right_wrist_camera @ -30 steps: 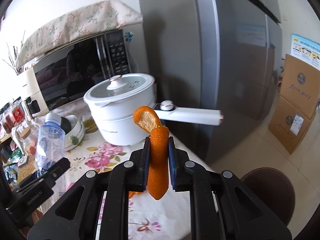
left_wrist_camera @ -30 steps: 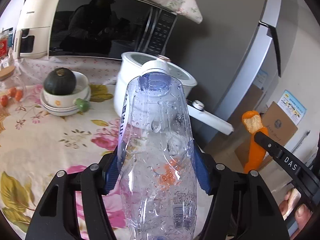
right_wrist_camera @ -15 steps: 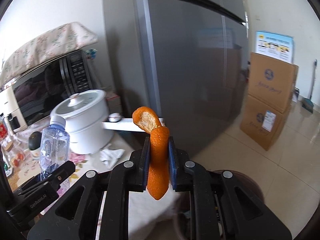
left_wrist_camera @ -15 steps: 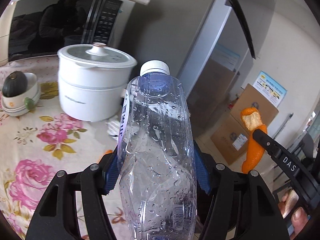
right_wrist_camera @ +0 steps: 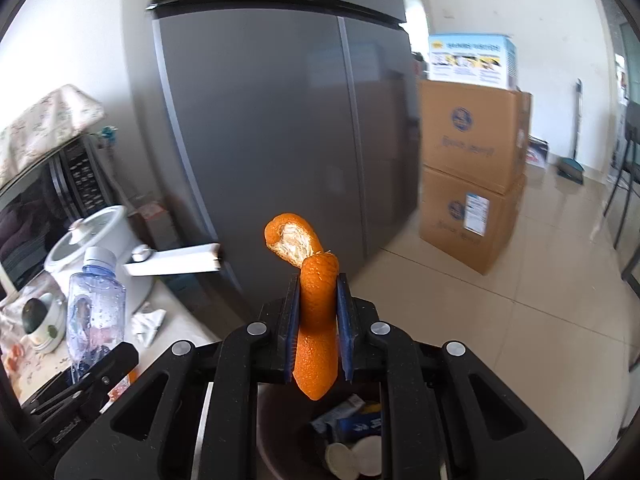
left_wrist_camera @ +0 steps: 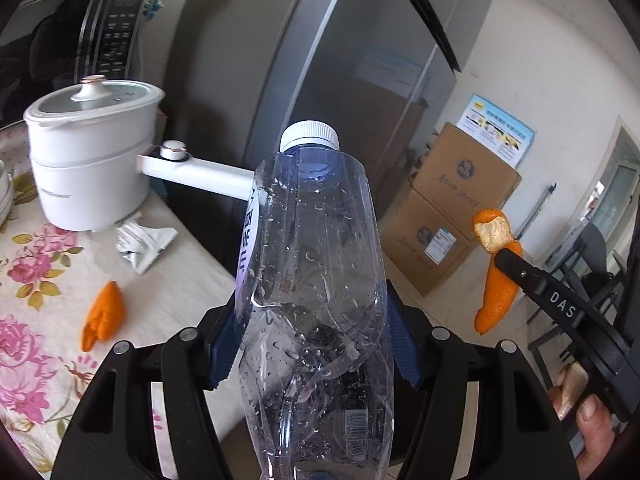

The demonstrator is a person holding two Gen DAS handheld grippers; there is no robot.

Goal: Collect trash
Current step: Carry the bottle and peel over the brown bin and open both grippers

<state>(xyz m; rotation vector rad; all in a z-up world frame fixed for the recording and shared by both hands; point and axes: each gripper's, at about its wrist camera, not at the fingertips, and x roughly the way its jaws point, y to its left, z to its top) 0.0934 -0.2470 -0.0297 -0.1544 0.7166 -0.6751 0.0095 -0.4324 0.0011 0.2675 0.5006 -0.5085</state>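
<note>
Left gripper [left_wrist_camera: 316, 344] fingers clamped on a crumpled clear water bottle [left_wrist_camera: 316, 280], cap pointing away, held past the tabletop [left_wrist_camera: 192, 264] edge. Right gripper [right_wrist_camera: 318, 328] fingers pinched on an orange peel strip [right_wrist_camera: 316, 320], directly above a brown trash bin [right_wrist_camera: 288, 432] with litter inside. Second peel piece [left_wrist_camera: 104, 316] and a torn wrapper [left_wrist_camera: 144, 244] lie on the tabletop near the white pot [left_wrist_camera: 88, 160].

"DAS" reads in white on the black arm of the right gripper [left_wrist_camera: 496, 270]; print on the bottle label [left_wrist_camera: 249, 240], cardboard boxes [left_wrist_camera: 460, 184] and white pot [left_wrist_camera: 90, 164] is too blurred to read.
</note>
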